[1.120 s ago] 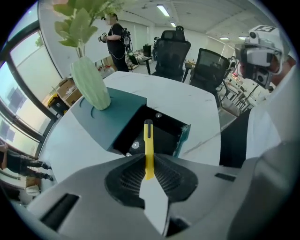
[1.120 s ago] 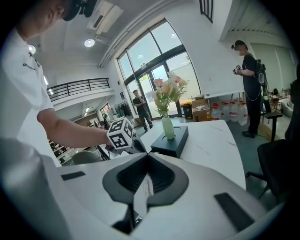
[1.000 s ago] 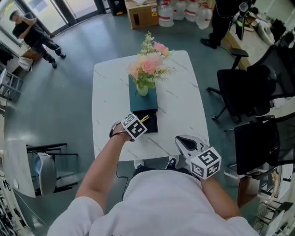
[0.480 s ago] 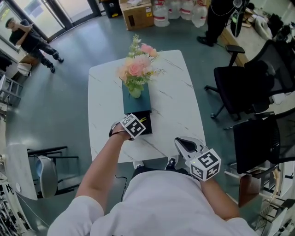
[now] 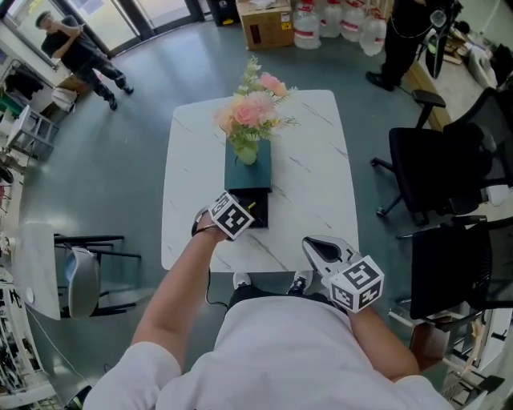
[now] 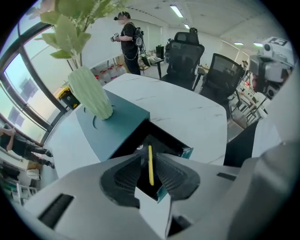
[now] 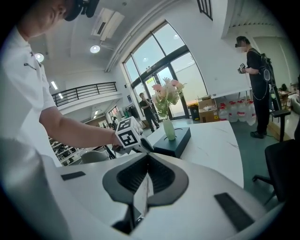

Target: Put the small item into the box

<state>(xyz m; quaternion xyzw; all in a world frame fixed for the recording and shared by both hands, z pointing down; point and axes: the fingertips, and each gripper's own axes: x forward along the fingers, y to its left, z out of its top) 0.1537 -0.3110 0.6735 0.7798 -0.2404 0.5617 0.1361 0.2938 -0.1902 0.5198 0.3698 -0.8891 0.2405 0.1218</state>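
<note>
A teal box (image 5: 248, 172) lies along the middle of the white table (image 5: 309, 160), with a pale green vase of pink flowers (image 5: 245, 152) on its lid. Its near end stands open, black inside (image 5: 261, 215). My left gripper (image 5: 238, 215) points steeply down over that opening. In the left gripper view, a thin yellow stick (image 6: 150, 164) stands between the left gripper's (image 6: 150, 158) jaws over the black inside (image 6: 166, 141). The jaws have just been opening; the pads stand off the stick. My right gripper (image 5: 321, 248) hovers shut at the table's near edge, holding nothing.
Black office chairs (image 5: 449, 160) stand right of the table, a grey chair (image 5: 80, 280) to its left. A cardboard box (image 5: 268, 24) and water jugs (image 5: 333, 20) sit on the floor behind. People stand at the far left and far right.
The head view has shifted a little. Both hands stay about where they were, the left one over the open end of the box.
</note>
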